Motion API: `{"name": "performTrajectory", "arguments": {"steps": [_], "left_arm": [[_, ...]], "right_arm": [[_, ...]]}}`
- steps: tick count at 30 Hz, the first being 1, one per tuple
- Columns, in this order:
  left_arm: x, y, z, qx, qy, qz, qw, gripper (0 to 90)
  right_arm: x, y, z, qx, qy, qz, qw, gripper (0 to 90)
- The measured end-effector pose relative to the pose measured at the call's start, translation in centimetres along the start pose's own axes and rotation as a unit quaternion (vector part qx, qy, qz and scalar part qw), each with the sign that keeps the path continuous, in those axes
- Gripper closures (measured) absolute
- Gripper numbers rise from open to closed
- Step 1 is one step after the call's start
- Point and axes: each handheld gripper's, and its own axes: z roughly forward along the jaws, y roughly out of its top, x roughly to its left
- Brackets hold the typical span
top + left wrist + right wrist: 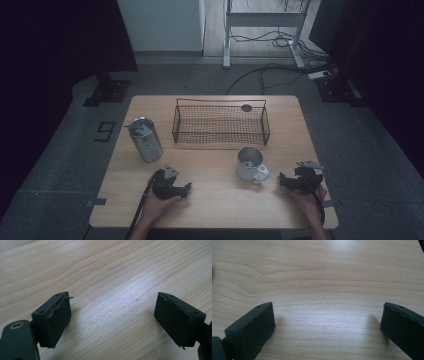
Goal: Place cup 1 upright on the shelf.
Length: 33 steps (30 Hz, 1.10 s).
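Both grippers rest low on a light wooden table [215, 200], each held by a hand at the near edge. My left gripper [184, 189] lies at the front left. In the left gripper view the left gripper [112, 302] has its black jaws wide apart, with bare wood between them. My right gripper [284, 180] sits at the front right, just right of a metal mug [250, 162]. In the right gripper view the right gripper [328, 310] is open too, with nothing between its pads.
A black wire basket [220, 136] stands at the back middle of the table. A silver metal can [145, 139] stands to the left of the basket. Around the table lies grey floor, with cables and a desk frame [265, 35] beyond the far edge.
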Motion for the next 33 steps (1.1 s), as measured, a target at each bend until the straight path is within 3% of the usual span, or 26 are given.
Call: {"name": "performTrajectory", "arguments": {"steps": [18, 23, 25, 30, 33], "left_arm": [[0.0, 0.0, 0.0, 0.000, 0.001, 0.001, 1.0000, 14.3], [-0.2, 0.0, 0.0, 0.000, 0.008, -0.007, 0.9999, 14.2], [-0.4, 0.0, -0.1, 0.000, 0.017, -0.022, 0.9996, 14.0], [-0.8, 0.2, -1.0, -0.013, 0.028, -0.018, 0.9994, 14.1], [-0.6, 0.5, -1.8, -0.028, 0.022, -0.024, 0.9991, 14.1]], "right_arm": [[0.1, -0.3, -0.3, 0.001, -0.006, 0.008, 1.0000, 0.0], [0.1, -0.4, -0.4, 0.000, -0.007, 0.008, 0.9999, 0.0], [0.0, -0.4, -0.4, -0.001, -0.008, 0.009, 0.9999, 0.0], [-0.1, -0.4, -0.4, 0.000, -0.004, 0.005, 1.0000, 0.0], [-0.1, -0.4, -0.4, 0.000, -0.004, 0.005, 1.0000, 0.0]]}}
